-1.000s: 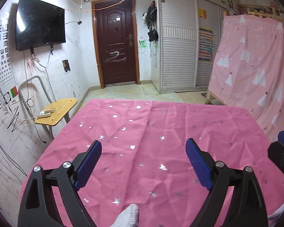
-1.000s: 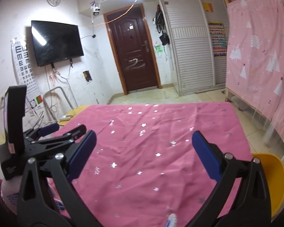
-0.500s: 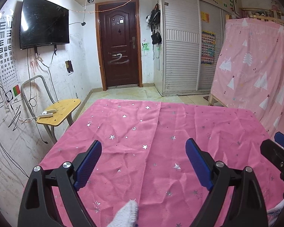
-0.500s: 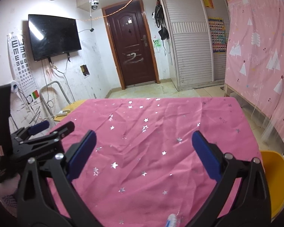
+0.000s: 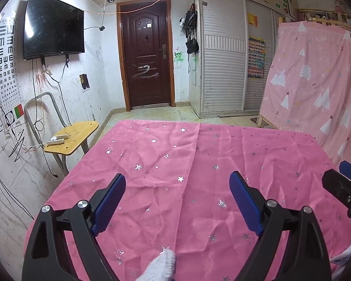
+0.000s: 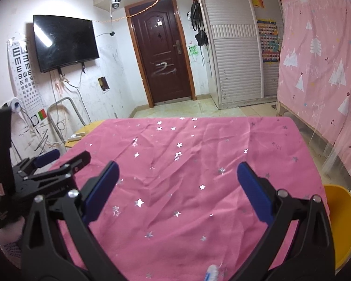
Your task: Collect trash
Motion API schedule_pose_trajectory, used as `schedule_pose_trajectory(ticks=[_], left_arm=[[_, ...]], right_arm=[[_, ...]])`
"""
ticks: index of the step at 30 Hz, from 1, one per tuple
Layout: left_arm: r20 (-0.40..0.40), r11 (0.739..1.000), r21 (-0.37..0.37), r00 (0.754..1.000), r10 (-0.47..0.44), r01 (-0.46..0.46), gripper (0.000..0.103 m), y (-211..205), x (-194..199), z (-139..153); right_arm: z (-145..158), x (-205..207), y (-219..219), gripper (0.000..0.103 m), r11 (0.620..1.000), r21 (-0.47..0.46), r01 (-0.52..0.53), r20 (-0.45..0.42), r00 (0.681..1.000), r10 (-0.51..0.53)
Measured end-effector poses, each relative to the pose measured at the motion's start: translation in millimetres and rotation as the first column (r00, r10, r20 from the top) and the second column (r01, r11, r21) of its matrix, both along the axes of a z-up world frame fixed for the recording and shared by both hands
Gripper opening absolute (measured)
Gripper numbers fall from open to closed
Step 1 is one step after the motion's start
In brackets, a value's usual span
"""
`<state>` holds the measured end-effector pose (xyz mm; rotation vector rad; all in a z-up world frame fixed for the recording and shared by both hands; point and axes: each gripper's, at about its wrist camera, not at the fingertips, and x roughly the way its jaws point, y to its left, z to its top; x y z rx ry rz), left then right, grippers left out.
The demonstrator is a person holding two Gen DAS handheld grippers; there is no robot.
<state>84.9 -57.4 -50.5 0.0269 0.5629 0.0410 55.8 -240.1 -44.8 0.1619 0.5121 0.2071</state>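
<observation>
A table under a pink cloth with silver stars [image 5: 199,164] [image 6: 194,164] fills both views, and no trash shows on it in either one. My left gripper [image 5: 176,199] hovers open over the near part of the cloth, nothing between its blue pads [image 5: 108,201]. My right gripper [image 6: 177,187] is open too and holds nothing. The two are side by side: the left gripper [image 6: 42,175] shows at the left of the right wrist view, and the right gripper [image 5: 346,182] at the right edge of the left wrist view. A white-gloved fingertip [image 5: 163,265] pokes in at the bottom.
A small wooden seat [image 5: 72,138] with a white power strip stands left of the table by the wall. A yellow rounded seat or tub [image 6: 339,222] sits off the table's right edge. A pink curtained bed frame [image 5: 316,82] is on the right, a dark door [image 5: 147,56] beyond.
Both views have shifted only a little and the left one has levelled. Both grippers stay open over the cloth, with nothing taken or let go.
</observation>
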Motion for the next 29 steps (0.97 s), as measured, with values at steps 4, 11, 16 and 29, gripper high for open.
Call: schedule_pose_trajectory(ticks=[4, 11, 16, 29], left_arm=[[0.002, 1.000, 0.003, 1.000, 0.003, -0.003, 0.082, 0.0, -0.3, -0.5], [0.005, 1.000, 0.004, 1.000, 0.004, -0.005, 0.082, -0.6, 0.3, -0.2], [0.019, 1.000, 0.014, 1.000, -0.001, 0.001, 0.082, -1.9, -1.1, -0.5], [-0.015, 0.999, -0.037, 1.000, 0.006, -0.007, 0.082, 15.8, 3.7, 1.1]], right_arm=[[-1.8, 0.2, -0.8, 0.097, 1.000, 0.002, -0.002, -0.003, 1.000, 0.002], [-2.9, -0.5, -1.4, 0.097, 1.000, -0.005, -0.002, -0.002, 1.000, 0.002], [-2.3, 0.1, -1.5, 0.097, 1.000, -0.002, -0.003, -0.003, 1.000, 0.003], [-8.1, 2.1, -6.3, 0.097, 1.000, 0.000, -0.003, -0.023, 1.000, 0.003]])
